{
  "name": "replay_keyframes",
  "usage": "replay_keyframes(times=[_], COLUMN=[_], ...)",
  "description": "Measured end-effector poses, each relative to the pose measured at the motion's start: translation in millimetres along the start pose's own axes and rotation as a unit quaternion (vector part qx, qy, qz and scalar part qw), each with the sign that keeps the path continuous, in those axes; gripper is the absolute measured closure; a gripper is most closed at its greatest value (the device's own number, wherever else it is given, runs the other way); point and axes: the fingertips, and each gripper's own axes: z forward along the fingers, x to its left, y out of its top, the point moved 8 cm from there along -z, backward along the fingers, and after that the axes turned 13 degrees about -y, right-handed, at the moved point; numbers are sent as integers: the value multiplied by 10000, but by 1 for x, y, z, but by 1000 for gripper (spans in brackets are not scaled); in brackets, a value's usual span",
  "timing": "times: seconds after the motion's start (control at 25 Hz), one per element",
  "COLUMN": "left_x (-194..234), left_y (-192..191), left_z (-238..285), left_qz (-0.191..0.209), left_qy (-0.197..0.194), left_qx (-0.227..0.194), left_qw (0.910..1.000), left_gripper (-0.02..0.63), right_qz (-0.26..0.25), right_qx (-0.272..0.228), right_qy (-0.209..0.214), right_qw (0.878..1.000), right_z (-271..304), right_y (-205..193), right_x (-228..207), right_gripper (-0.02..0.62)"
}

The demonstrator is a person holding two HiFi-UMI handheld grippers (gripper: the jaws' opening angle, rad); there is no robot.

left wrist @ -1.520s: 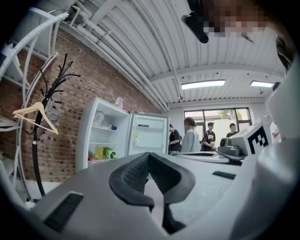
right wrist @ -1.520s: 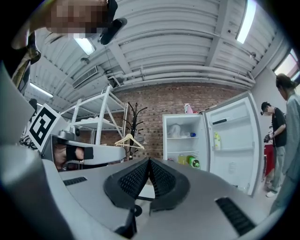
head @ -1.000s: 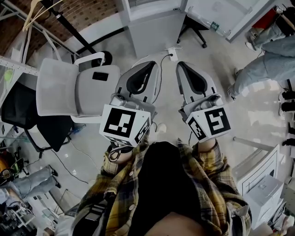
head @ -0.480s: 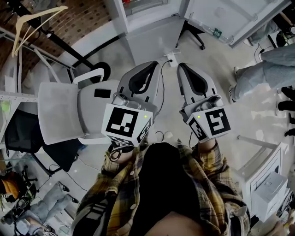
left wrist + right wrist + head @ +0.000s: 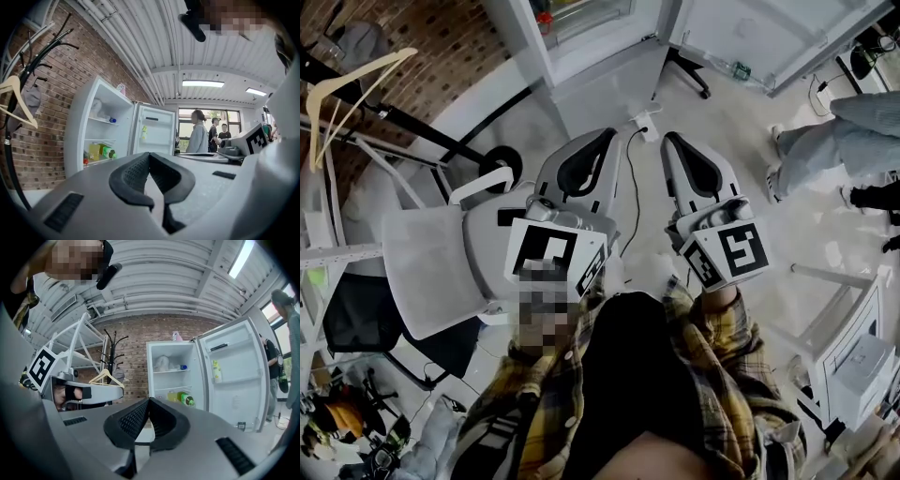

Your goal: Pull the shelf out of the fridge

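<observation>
Fridge [image 5: 598,64] — mostly beyond the head view's top edge

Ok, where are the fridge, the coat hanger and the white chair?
fridge [image 5: 234,399]: right gripper view, inner panel of its open door.
coat hanger [image 5: 366,72]: head view, its upper wooden arm.
white chair [image 5: 431,264]: head view, its backrest.

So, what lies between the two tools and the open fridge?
Head view shows floor, with a white power strip and its cable, short of the fridge.

The fridge [image 5: 171,380] stands ahead, its door [image 5: 234,376] at right, a chair [image 5: 441,267] left.
</observation>
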Motion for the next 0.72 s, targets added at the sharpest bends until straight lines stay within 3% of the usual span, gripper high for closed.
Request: replay_keyframes(times=[0.28,0.72], left_x=[18,19], left_y=[-1,15], left_z=[36,140], left_qz=[-81,47], left_qy=[58,608], left_qx=[19,-294], left_qw=[9999,9977], left_gripper=[603,603], right_qz=[-103,-227], right_qx=[294,173], right_qy=[30,796], right_qw=[9995,9964], right_z=[32,88], right_y=[-7,15], right_x=[-32,-129], right_gripper=[577,577])
